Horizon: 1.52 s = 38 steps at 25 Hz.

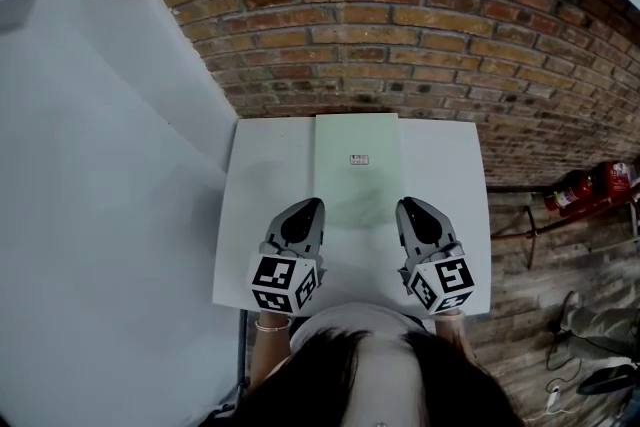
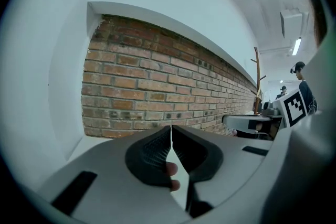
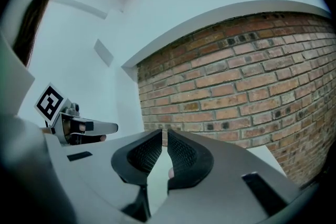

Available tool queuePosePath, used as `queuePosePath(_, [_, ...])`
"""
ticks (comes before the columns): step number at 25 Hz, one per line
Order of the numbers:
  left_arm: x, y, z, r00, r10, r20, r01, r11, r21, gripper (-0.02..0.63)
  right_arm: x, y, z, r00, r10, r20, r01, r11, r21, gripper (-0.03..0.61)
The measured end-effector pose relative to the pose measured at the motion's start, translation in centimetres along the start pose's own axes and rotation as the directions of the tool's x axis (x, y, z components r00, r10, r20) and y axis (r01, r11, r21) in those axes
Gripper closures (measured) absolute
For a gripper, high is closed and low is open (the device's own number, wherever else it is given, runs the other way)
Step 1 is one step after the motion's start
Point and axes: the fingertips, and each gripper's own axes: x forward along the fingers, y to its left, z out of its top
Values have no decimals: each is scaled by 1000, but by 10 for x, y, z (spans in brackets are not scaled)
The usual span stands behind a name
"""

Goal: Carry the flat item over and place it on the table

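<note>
L tongs [image 1: 312, 203], R tongs [image 1: 408, 203] on sheet [image 1: 356, 143] edge

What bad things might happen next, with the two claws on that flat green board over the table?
1. The left claw and right claw seem to pinch the flat green board only by its thin side edges, so it might slip out.
2. Both claws sit at its near end, so the long far end could sag or tip onto the white table.
3. The brick wall is close behind, so pushing forward could bump it.
</note>
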Motion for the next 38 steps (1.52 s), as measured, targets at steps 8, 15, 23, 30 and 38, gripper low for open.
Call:
queuePosePath(8, [-2, 1, 14, 998, 13, 62, -17, 998, 59, 597, -1, -1, 10, 999, -9, 39, 9, 1000, -1, 522])
queuePosePath(15, [-4, -2, 23, 995, 16, 95, -25, 995, 94, 597, -5, 1, 22, 997, -12, 71, 13, 1000, -17, 522])
queuePosePath(23, [-8, -7, 34, 989, 18, 146, -37, 991, 129, 597, -14, 1, 40, 990, -25, 141, 29, 999, -25, 523])
queuePosePath(30, [-11, -12, 44, 981, 11, 192, -42, 987, 154, 597, -21, 5, 52, 981, -24, 192, 33, 999, -40, 525])
queuePosePath(38, [-15, -18, 52, 971, 12, 237, -58, 980, 188, 597, -28, 6, 61, 974, -25, 226, 30, 999, -22, 525])
